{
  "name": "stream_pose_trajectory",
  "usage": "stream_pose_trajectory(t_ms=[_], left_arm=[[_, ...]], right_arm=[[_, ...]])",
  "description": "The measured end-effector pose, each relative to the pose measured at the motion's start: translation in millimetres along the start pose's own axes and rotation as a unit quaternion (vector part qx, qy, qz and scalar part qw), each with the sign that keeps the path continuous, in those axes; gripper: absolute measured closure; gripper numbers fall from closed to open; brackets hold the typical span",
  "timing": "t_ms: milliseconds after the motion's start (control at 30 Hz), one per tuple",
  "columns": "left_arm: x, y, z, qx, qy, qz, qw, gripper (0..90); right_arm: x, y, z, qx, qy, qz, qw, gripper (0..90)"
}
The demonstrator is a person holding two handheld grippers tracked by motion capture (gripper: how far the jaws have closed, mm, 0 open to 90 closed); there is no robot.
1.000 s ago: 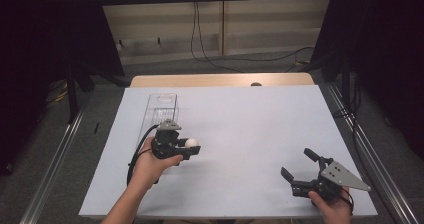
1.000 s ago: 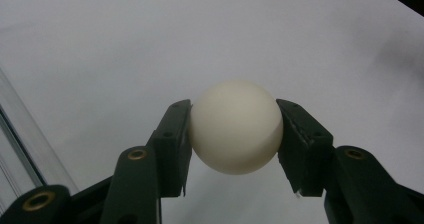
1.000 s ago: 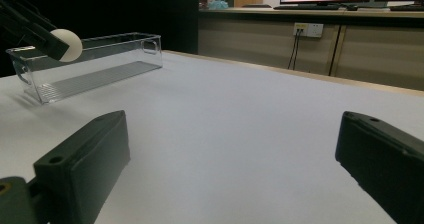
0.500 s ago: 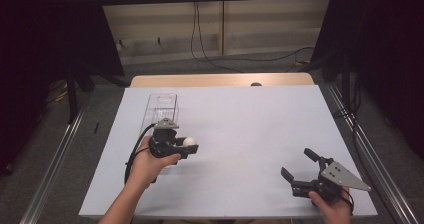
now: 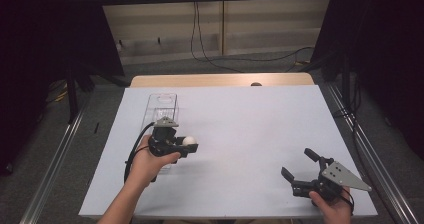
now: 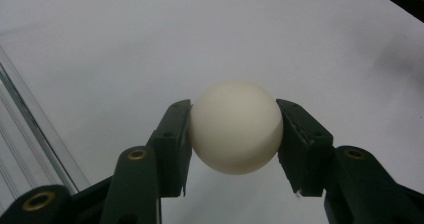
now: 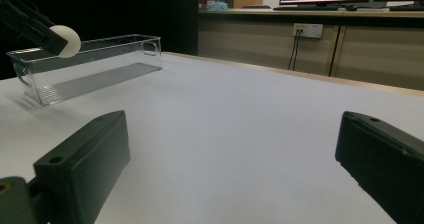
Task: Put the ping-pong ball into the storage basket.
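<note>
A white ball (image 6: pixel 235 126) is clamped between the two black jaws of my left gripper (image 5: pixel 186 144), held above the white table beside a clear plastic bin (image 5: pixel 162 109). The same ball (image 5: pixel 188 141) shows at the gripper's tip in the high view, just right of the bin's near end. From the right gripper view the ball (image 7: pixel 66 40) hangs above the bin (image 7: pixel 90 66). My right gripper (image 5: pixel 300 165) rests low near the table's front right, jaws wide open with nothing between them.
The white table (image 5: pixel 250 119) stretches between the two hands. A wooden strip (image 5: pixel 220 80) runs along its far edge. Metal rails (image 5: pixel 60 149) flank the table. A cable (image 5: pixel 132 156) trails from the left gripper.
The left hand has drawn the ball slightly back toward the person and the bin's near end. The right gripper has stayed put.
</note>
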State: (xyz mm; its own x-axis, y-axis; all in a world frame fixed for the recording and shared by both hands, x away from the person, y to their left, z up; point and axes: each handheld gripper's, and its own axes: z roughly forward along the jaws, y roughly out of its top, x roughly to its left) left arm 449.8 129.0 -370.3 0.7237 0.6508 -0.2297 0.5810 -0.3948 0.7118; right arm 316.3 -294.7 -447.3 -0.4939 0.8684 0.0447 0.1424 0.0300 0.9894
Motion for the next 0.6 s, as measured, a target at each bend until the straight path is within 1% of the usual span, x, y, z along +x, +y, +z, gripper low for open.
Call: stream_pose_trajectory(t_ms=[100, 200, 333, 367, 400, 467, 533, 567, 600], left_arm=[[0.5, 0.3, -0.3, -0.001, 0.003, -0.002, 1.0, 51.2], [2.1, 0.7, -1.6, 0.003, -0.001, 0.0, 1.0, 51.1], [2.5, 1.6, -3.1, 0.006, 0.005, 0.0, 1.0, 51.2], [2.9, 1.6, -3.2, 0.005, 0.001, 0.0, 1.0, 51.1], [2.7, 1.7, -3.0, 0.001, 0.002, -0.002, 1.0, 51.2], [2.8, 2.8, -4.1, 0.005, 0.003, 0.0, 1.0, 51.1], [3.6, 3.4, -4.6, 0.0, -0.001, -0.001, 1.0, 51.1], [3.5, 4.3, -5.5, 0.003, 0.005, 0.001, 1.0, 51.1], [3.4, 4.3, -5.6, 0.001, 0.006, -0.001, 1.0, 51.1]], right_arm=[[0.2, 0.1, 0.2, 0.001, 0.0, -0.004, 1.0, 0.5], [0.4, 0.3, 0.2, 0.001, 0.001, -0.004, 1.0, 0.5], [0.1, -0.1, 0.5, 0.0, 0.0, -0.004, 1.0, 0.5], [0.2, -0.1, 0.7, -0.002, -0.001, -0.002, 1.0, 0.5], [0.1, -0.1, 0.7, -0.001, 0.0, -0.003, 1.0, 0.5], [0.0, -0.1, 0.4, 0.0, 0.002, -0.004, 1.0, 0.5], [0.0, -0.1, 0.5, 0.001, 0.0, -0.005, 1.0, 0.5], [0.1, -0.1, 0.7, 0.0, 0.001, -0.003, 1.0, 0.5], [0.1, -0.2, 0.8, 0.0, 0.0, -0.003, 1.0, 0.6]])
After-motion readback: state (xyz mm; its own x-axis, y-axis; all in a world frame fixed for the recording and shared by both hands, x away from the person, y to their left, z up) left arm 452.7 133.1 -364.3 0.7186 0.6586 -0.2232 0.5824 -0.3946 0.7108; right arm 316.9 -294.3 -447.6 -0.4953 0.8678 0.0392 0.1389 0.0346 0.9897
